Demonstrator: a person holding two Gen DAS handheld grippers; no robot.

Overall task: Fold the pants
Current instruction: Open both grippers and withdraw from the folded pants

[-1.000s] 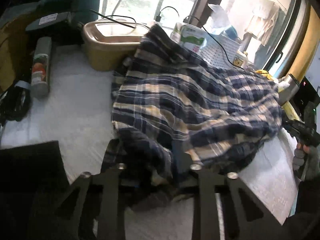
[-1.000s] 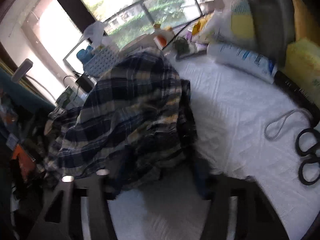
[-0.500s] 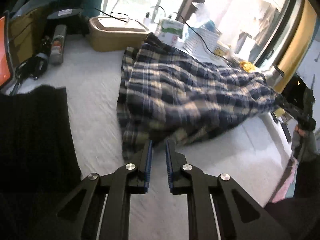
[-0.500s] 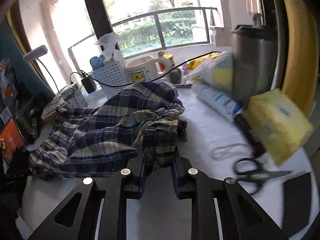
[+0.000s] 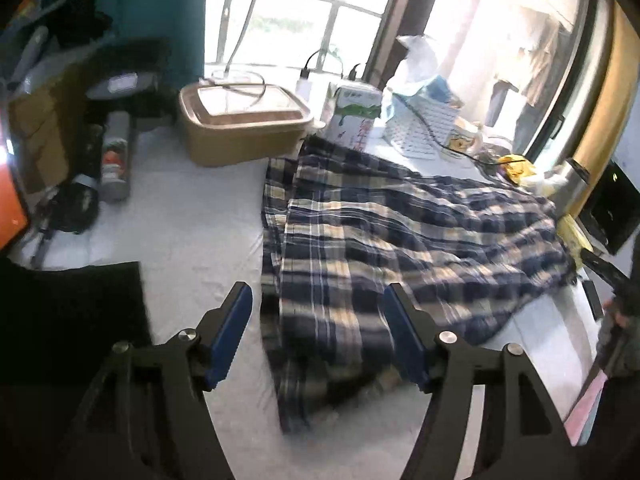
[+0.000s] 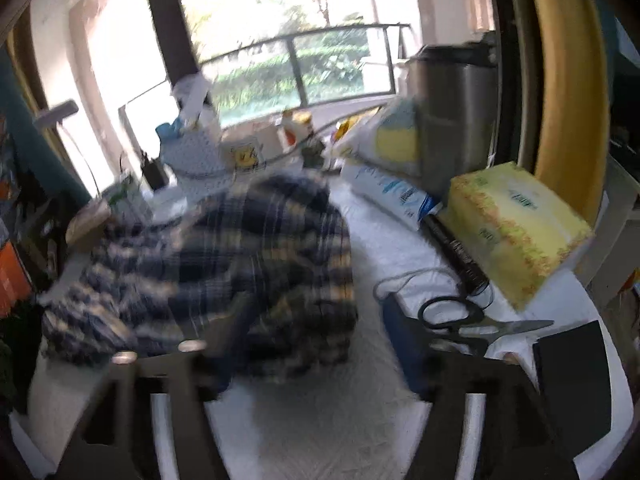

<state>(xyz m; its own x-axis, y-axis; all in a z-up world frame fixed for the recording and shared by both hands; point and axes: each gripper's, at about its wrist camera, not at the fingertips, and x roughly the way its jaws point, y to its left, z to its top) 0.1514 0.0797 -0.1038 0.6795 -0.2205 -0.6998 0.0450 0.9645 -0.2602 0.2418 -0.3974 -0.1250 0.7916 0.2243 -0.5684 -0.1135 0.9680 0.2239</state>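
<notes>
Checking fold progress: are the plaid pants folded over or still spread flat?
Folded over once, loosely: the plaid pants lie doubled on the white table, one layer's edge stepped over the other at their left side, rumpled, not neat.

One plaid pants (image 5: 400, 240), one scissors (image 6: 464, 320), one yellow tissue pack (image 6: 516, 232), two tongs (image 5: 318, 312) (image 6: 316, 320).

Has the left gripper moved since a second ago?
Yes. The left gripper has pulled back from the pants toward the near table edge; the tan box looks farther off. Its jaws are opening, gripping nothing.
</notes>
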